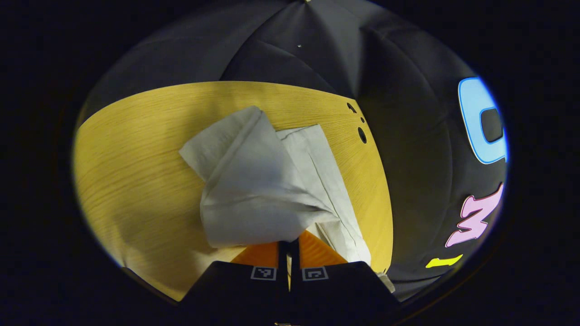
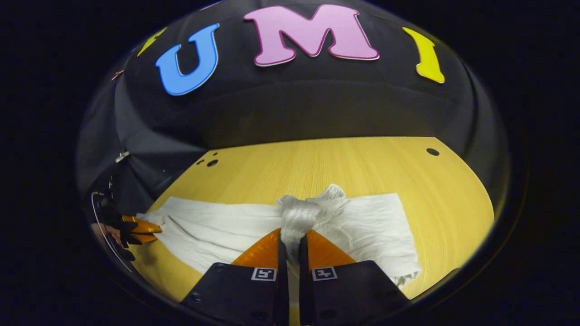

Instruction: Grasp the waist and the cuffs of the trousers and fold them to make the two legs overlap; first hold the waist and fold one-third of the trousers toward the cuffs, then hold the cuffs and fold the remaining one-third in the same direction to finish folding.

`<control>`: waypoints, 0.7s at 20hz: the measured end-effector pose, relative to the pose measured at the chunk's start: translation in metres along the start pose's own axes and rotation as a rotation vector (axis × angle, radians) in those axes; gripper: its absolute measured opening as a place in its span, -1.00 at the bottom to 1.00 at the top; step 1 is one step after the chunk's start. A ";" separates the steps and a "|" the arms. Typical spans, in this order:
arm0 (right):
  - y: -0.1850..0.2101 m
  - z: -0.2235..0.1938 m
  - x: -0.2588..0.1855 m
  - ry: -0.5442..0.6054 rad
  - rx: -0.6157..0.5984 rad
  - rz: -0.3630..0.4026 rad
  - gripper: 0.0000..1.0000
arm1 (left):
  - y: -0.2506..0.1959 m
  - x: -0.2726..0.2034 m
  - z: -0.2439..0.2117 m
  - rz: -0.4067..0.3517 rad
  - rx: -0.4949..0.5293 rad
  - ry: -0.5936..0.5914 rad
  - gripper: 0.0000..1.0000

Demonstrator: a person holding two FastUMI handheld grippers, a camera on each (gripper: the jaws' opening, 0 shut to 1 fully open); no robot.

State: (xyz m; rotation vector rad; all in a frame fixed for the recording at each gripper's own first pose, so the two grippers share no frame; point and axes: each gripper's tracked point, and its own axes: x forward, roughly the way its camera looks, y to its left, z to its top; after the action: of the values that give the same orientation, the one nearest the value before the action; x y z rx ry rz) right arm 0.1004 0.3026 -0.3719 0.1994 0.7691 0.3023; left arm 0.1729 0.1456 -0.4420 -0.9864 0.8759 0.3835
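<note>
Wooden table [image 2: 371, 163] under black booth cloth [image 2: 317, 108], small round holes [image 1: 361, 134] near its far corner. White trousers [image 2: 217, 226] spread flat across the table just ahead of the right gripper [image 2: 290, 242], running off to either side of it, wrinkled toward the right end. Bunched-up fold of the fabric pinched between the right gripper's fingers [image 2: 260, 253], both pressed against it, the tuft rising just beyond the tips. Far to the left in the right gripper view, at the trousers' other end, the left gripper [image 2: 144, 230], with part of a hand behind it.

In the left gripper view, same trousers [image 1: 253, 194] lifted and draped in a loose fold right in front of the left gripper [image 1: 288, 242], one leg trailing along the table to the right. Fingers [image 1: 317, 251] drawn close together, cloth edge clamped between the tips. Bare wood to the left of the fabric, dark cloth wall beyond and to the right.
</note>
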 end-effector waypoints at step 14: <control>0.068 -0.024 -0.042 0.138 0.175 0.356 0.58 | -0.001 -0.001 0.002 -0.055 -0.109 -0.003 -0.83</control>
State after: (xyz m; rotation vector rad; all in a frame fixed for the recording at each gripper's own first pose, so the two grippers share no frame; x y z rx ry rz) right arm 0.0418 0.3534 -0.3425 0.4872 0.8966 0.5906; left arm 0.1737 0.1468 -0.4403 -1.1075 0.8299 0.3892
